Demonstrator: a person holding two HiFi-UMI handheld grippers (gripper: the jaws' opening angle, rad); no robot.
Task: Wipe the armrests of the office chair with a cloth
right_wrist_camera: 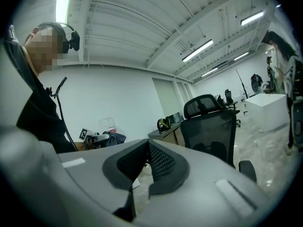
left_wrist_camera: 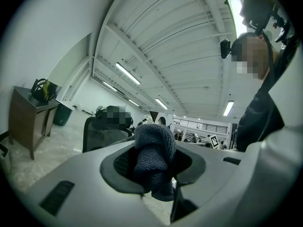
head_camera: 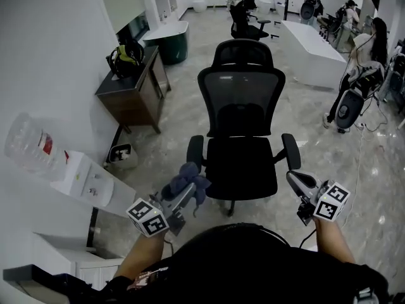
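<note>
Marble-floored office, office chair [head_camera: 240, 132] facing person. Left gripper [head_camera: 187, 190] clamping blue cloth [head_camera: 188, 175]; right gripper [head_camera: 295, 178] sitting closed, empty. Advice: laying cloth flat on left-side armrest [head_camera: 195, 152], wiping lengthwise.

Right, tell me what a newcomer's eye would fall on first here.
The black office chair stands mid-floor in the head view, its seat turned toward the person. A bunched blue cloth is clamped in the left gripper, close by the armrest at that view's left. The right gripper is empty, jaws together, near the other armrest.
</note>
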